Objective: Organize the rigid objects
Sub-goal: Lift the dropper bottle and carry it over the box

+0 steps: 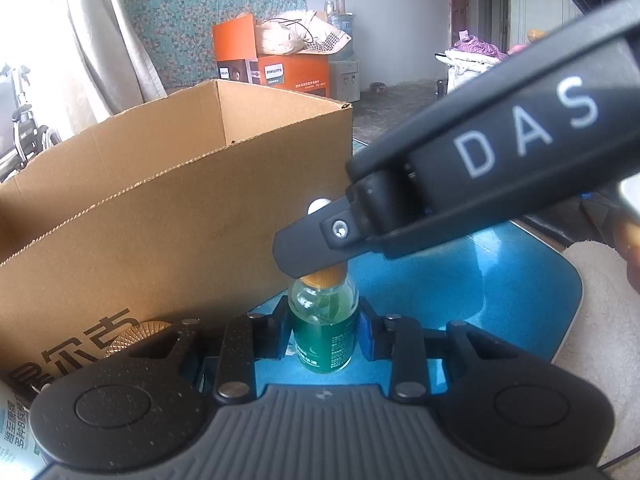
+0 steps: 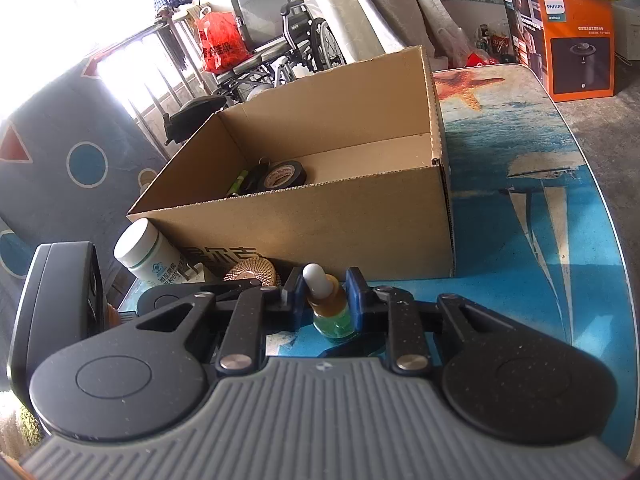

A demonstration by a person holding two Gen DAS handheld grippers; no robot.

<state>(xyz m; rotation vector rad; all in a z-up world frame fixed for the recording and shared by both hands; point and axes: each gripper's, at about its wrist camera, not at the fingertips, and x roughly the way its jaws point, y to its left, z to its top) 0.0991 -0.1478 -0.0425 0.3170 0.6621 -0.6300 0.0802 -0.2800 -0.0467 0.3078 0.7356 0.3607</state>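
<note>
The small glass dropper bottle point(image 1: 324, 332) of green liquid stands upright on the blue table point(image 1: 520, 280), just beside the cardboard box point(image 2: 320, 224). Judged light, rigid, smooth and breakable; best taken at the body. The left gripper point(image 1: 324, 332) pinches the body, and the right gripper point(image 2: 325, 296) stands narrow about the cap, contact uncertain.

My left gripper point(image 1: 324, 332): matte black speckled linkage arms, two round black pivot housings, silver rivet heads, blue pads on fingers point(image 1: 365, 330). Grey ribbed plate across near edge with small diamond mark at centre. My right gripper point(image 2: 325, 300): same build, same grey ribbing, blue-faced fingers point(image 2: 354, 292). In left wrist view its black body shows white letters "DAS" and one silver screw near finger base.
</note>
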